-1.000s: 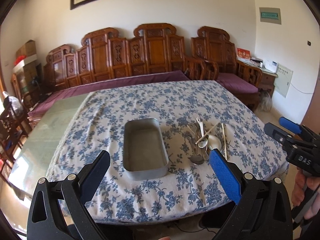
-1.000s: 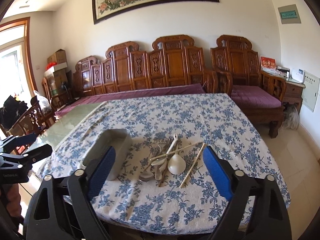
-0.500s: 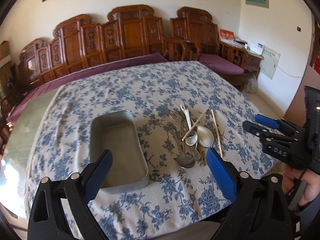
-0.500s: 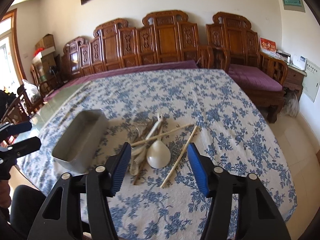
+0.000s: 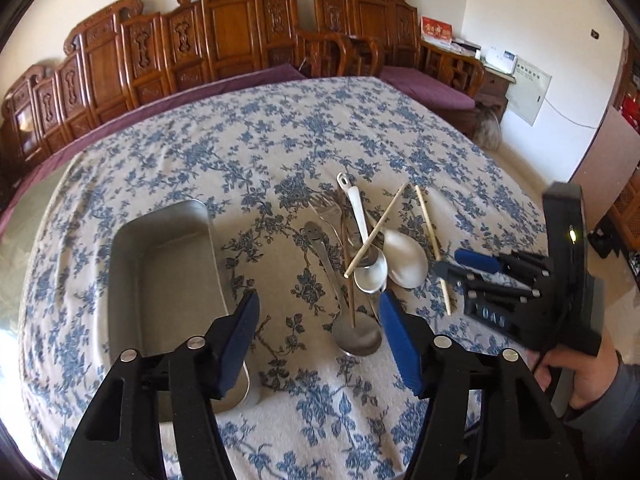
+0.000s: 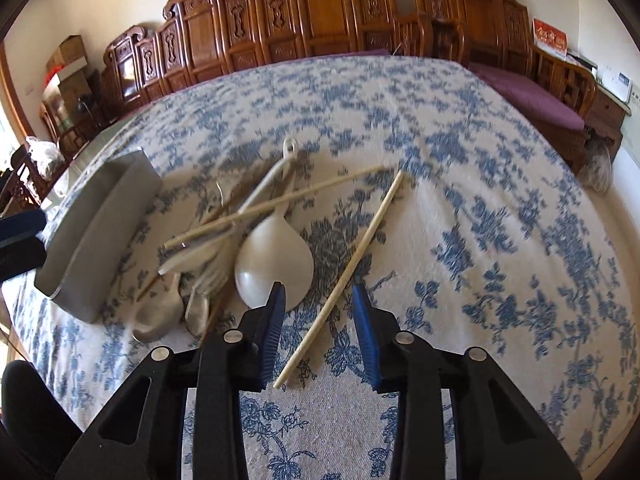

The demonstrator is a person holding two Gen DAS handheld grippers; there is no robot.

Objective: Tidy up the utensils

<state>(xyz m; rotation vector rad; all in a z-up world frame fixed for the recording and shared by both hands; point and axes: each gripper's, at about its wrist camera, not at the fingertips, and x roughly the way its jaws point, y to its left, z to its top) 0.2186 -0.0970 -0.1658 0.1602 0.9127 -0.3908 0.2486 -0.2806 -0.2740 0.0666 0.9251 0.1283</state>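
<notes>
An empty metal tray sits on the flowered cloth, left of a utensil pile. The pile holds a white ladle-like spoon, a big steel spoon, a fork and a chopstick lying across them. A second chopstick lies alone to the right. My left gripper hovers between the tray and the steel spoon, its jaws closing with nothing between them. My right gripper is low over the lone chopstick, its jaws closing with the stick in the gap, untouched.
Carved wooden benches with purple cushions line the far side of the table. Bare glass tabletop shows left of the cloth. A person's hand holds the right gripper's handle. The cloth's near edge falls away just under both grippers.
Both grippers have dropped and moved in toward the table. The utensils and tray now look much nearer. Both pairs of jaws have narrowed, the right pair more so.
</notes>
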